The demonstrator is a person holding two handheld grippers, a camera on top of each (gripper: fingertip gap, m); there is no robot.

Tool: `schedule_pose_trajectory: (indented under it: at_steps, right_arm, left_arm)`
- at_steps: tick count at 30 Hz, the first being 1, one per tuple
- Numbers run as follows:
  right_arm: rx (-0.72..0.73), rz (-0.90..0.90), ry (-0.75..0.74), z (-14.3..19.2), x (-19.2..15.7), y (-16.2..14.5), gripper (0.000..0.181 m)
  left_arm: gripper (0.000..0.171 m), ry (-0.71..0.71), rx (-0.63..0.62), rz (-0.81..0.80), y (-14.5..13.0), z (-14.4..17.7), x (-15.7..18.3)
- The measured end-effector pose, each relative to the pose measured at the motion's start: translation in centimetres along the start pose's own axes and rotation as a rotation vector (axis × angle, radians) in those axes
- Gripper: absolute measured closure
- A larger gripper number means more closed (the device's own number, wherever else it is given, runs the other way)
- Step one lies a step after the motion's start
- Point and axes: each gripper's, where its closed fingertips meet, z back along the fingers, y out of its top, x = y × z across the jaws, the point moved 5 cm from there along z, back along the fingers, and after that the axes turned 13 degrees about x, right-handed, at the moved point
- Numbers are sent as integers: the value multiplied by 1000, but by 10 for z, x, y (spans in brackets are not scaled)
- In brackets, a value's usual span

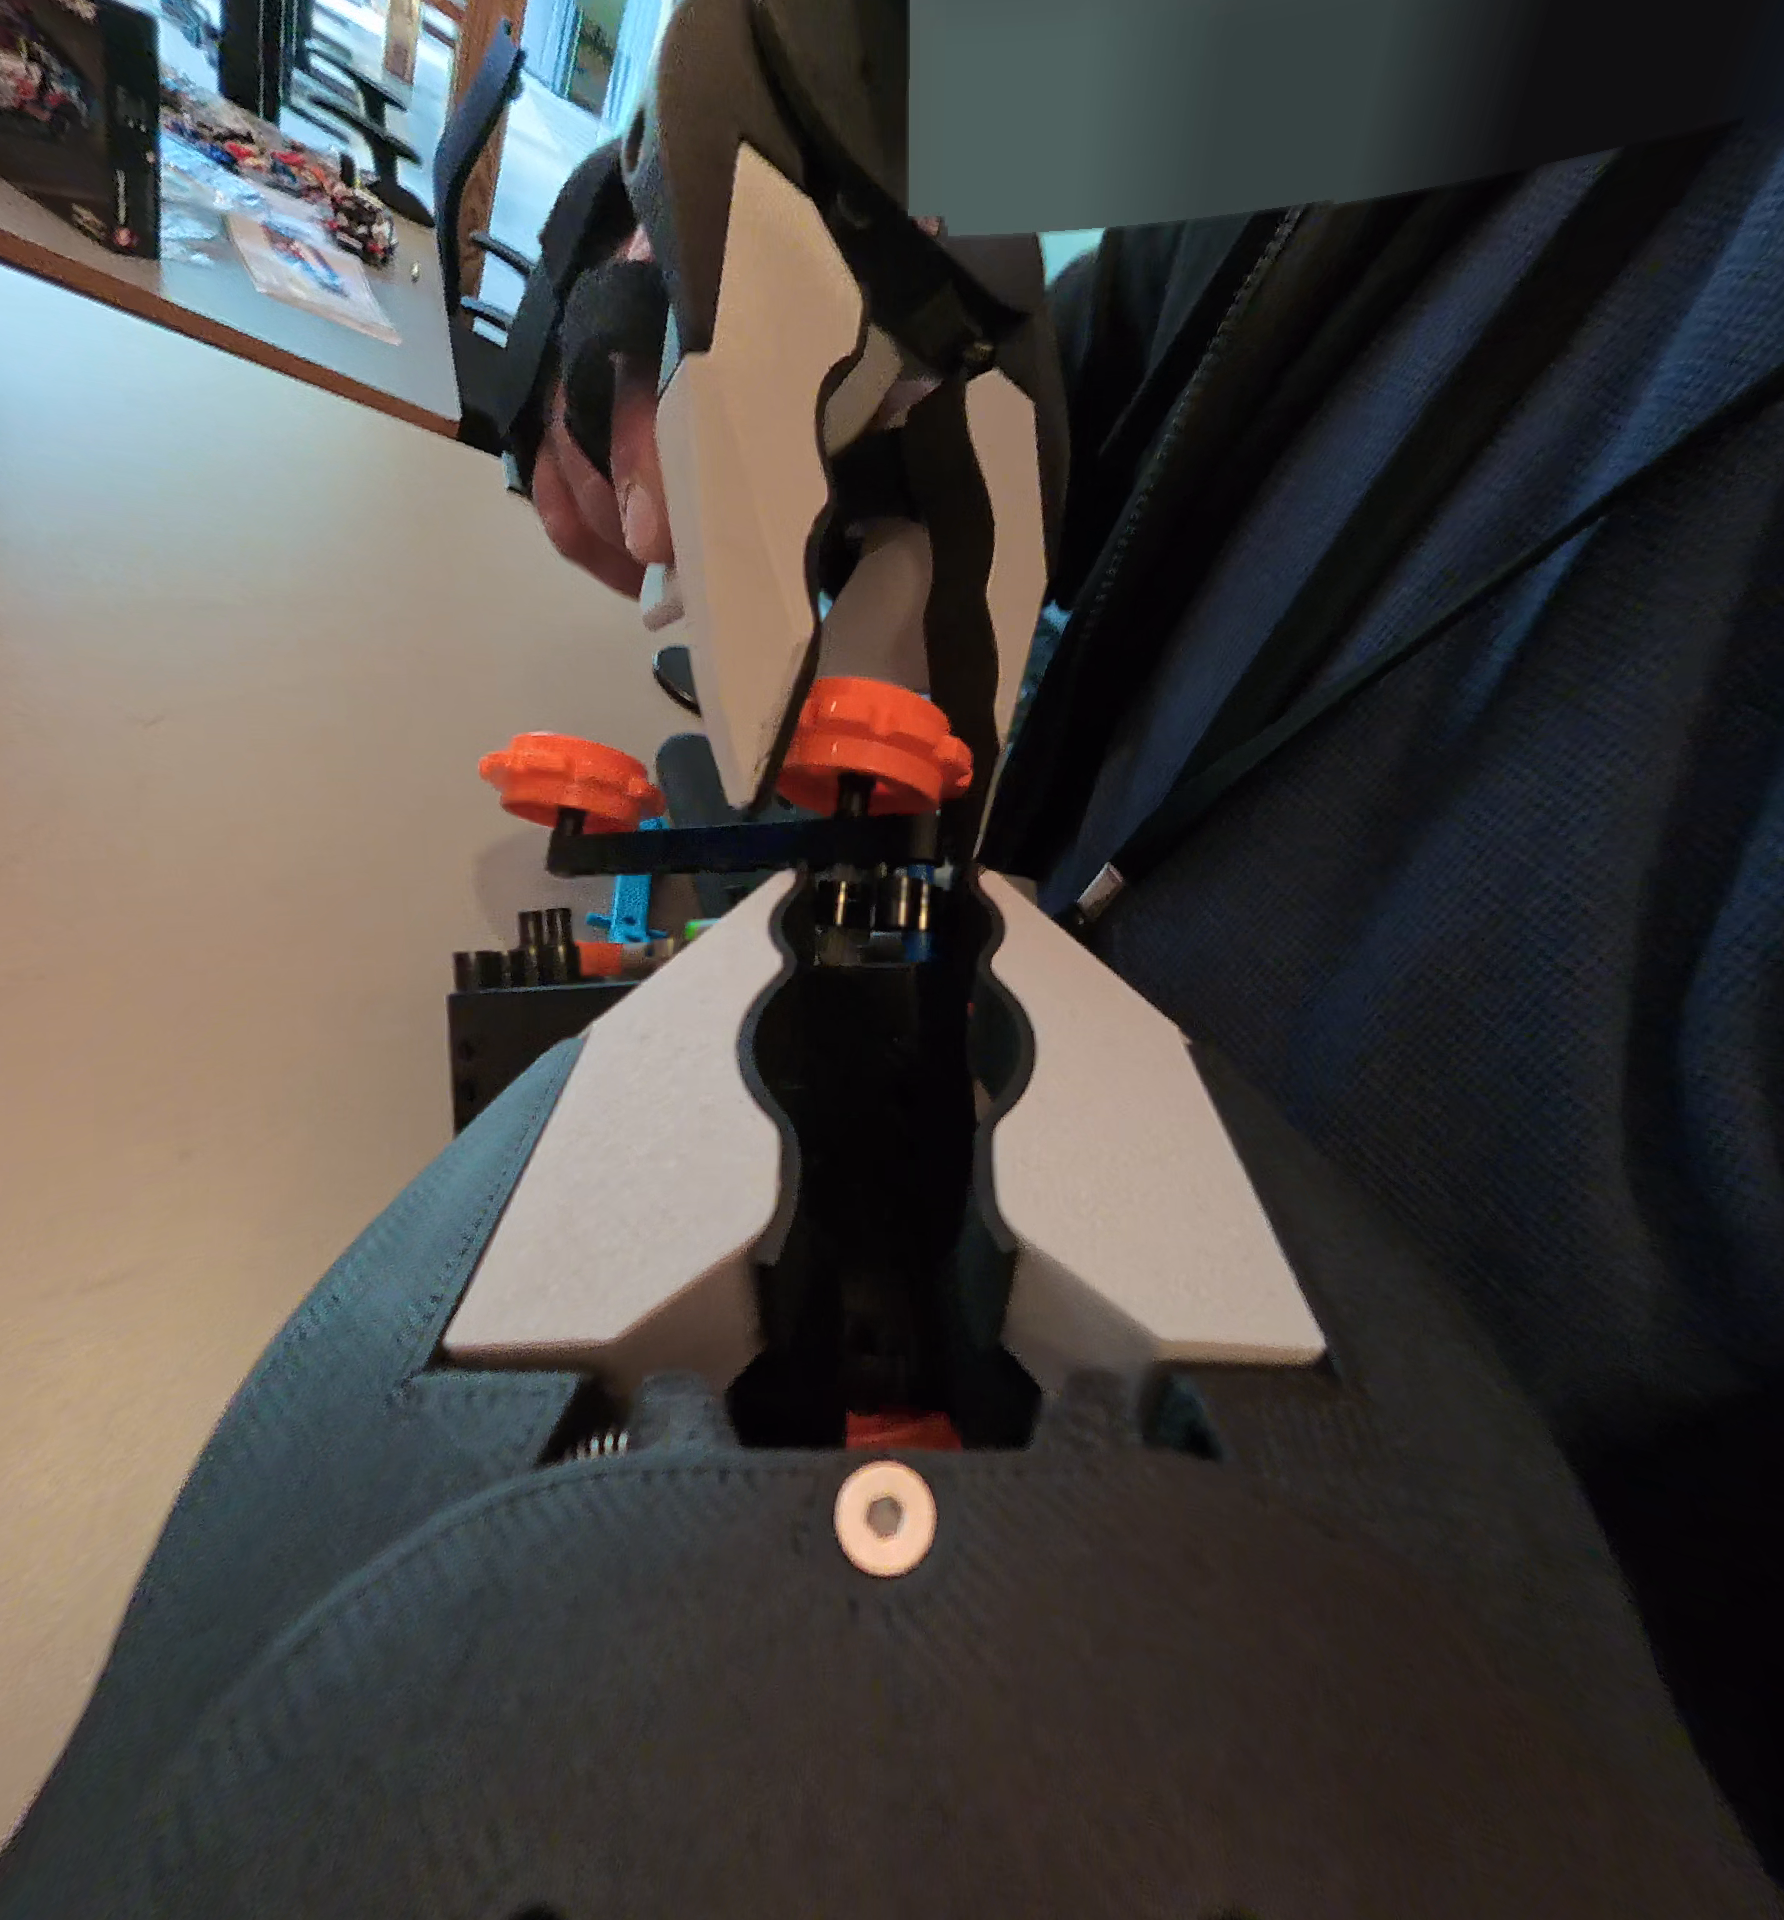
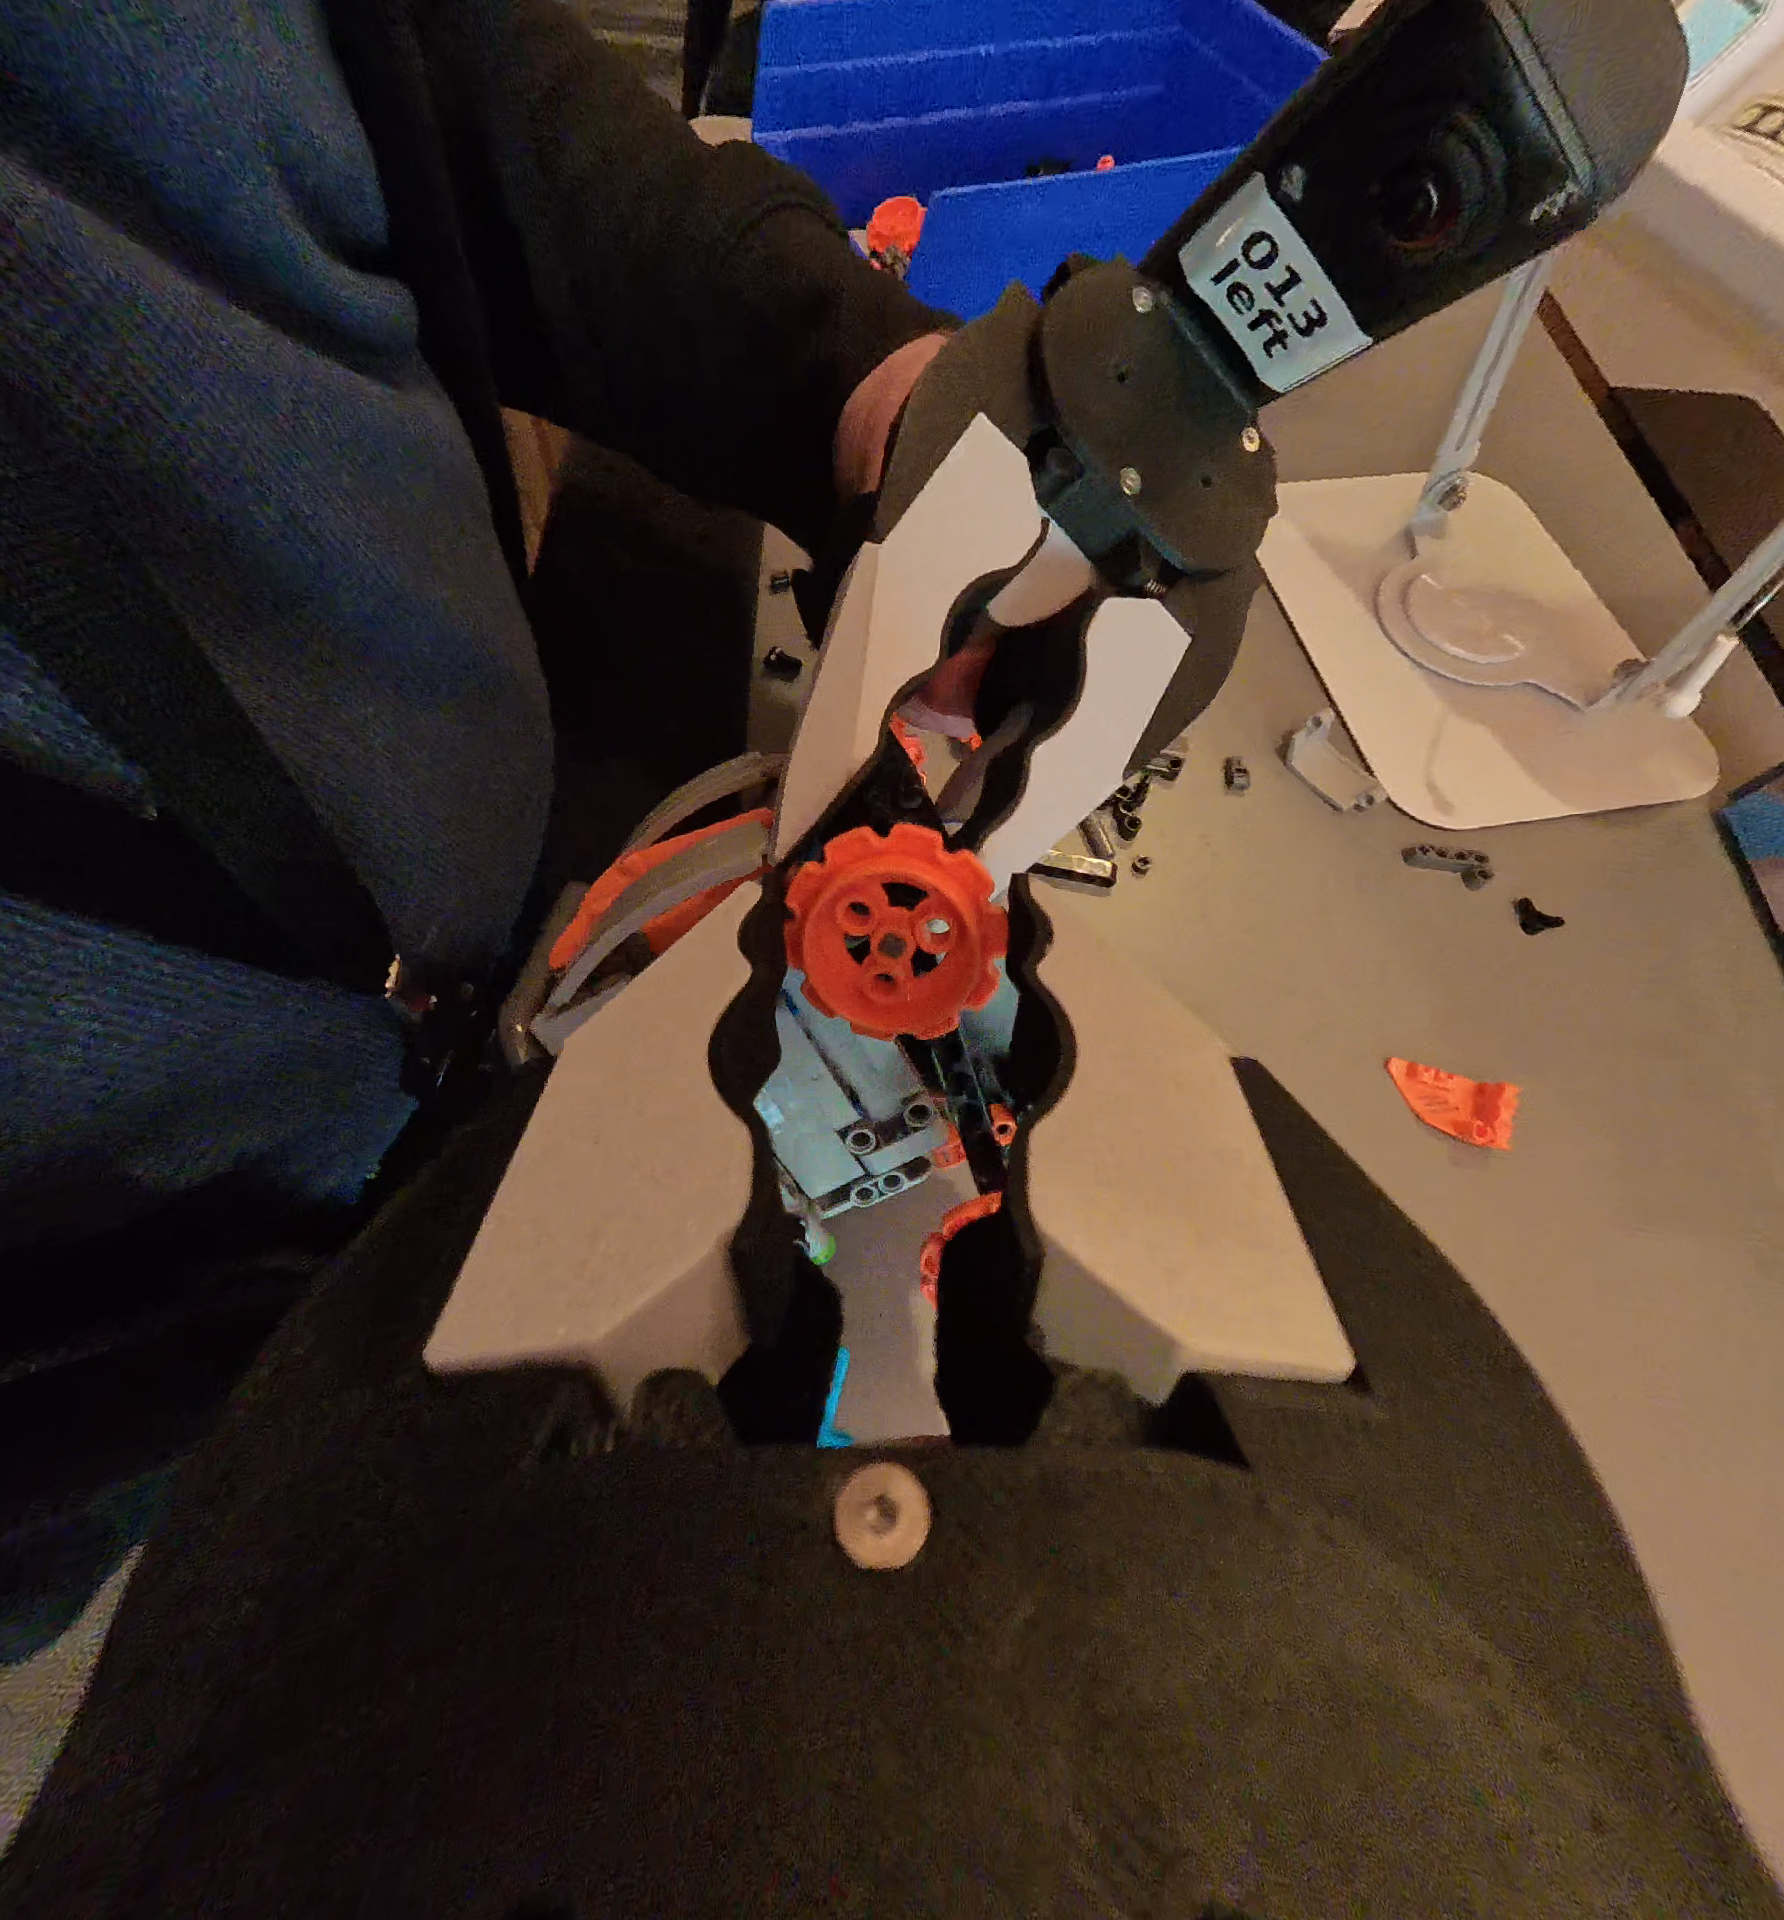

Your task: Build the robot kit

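My left gripper is shut on a black toy-brick assembly. From it a black beam runs left and carries two orange gears on short axles. My right gripper comes down from above, its jaws closed around the right orange gear; the left orange gear is free. In the right wrist view my right gripper clasps that orange gear, and the left gripper meets it from above. A grey brick model lies on the table below.
Blue bins stand at the back and a white lamp base to the right. An orange scrap and small black parts lie on the table. A person's blue jacket is close by. A black pegged block sits below the beam.
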Motion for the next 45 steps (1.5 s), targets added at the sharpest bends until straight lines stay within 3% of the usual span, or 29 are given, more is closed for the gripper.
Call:
schedule_pose_trajectory:
  at_steps: [7, 12, 18, 24, 36, 39, 43, 45]
  right_arm:
    - [11, -75, -33, 2, -2, -1, 141]
    - [97, -336, -19, 6, 4, -4, 141]
    - [46, -141, -76, 5, -7, 3, 142]
    - [186, -471, -9, 14, 3, -4, 145]
    - [-8, -61, -97, 17, -11, 4, 146]
    - [26, -132, -86, 19, -11, 3, 145]
    - [106, -364, -65, 21, -4, 0, 145]
    - [123, -372, -76, 22, -7, 1, 148]
  left_arm:
    - [145, 8, -11, -13, -1, -3, 2]
    - [145, 38, 12, -23, -1, -4, 1]
    - [145, 23, 12, -54, -3, -5, 5]
    - [146, 25, 53, -57, -3, -9, 2]
    - [146, 10, 42, -89, -2, -13, 2]
    - [146, 6, 41, -95, -2, -14, 3]
    - [145, 21, 48, -96, 0, -14, 2]
    - [146, 15, 48, -95, -1, -13, 2]
